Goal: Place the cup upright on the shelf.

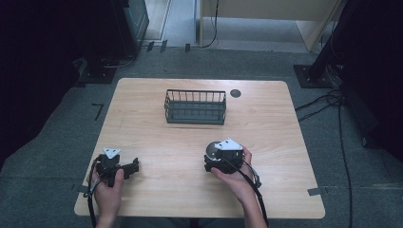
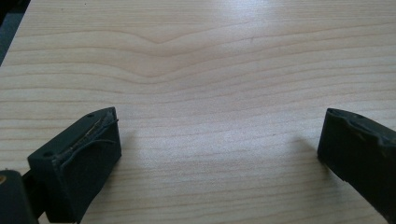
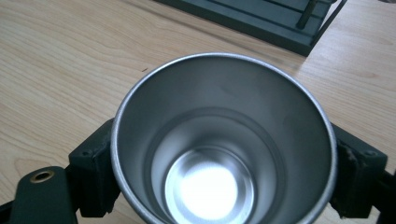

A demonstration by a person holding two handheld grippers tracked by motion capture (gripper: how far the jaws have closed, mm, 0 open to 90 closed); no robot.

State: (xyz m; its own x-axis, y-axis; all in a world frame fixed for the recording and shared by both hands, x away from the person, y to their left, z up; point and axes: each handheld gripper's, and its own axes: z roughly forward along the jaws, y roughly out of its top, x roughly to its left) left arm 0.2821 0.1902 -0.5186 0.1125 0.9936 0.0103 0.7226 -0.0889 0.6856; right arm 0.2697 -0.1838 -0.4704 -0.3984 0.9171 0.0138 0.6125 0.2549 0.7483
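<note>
Hands at the near edge of a light wooden table each work a black two-jaw gripper, seen from a fixed camera overhead. At about seven o'clock on the tabletop, the left gripper rests low over bare wood, its jaws spread wide apart with nothing between them; its own camera looks along both black jaws at plain wood grain. At about five o'clock, the right gripper is clenched on a steel cup. Its own camera looks straight down into the cup's bright, polished bottom, with one black jaw pressed against each side of the cup's wall. The cup stands upright, mouth up, just right of the table's middle. Beyond it, toward twelve o'clock, a dark wire basket sits well apart from both grippers. A small dark round disc lies in the tabletop just past the basket's right end, near the far edge.
</note>
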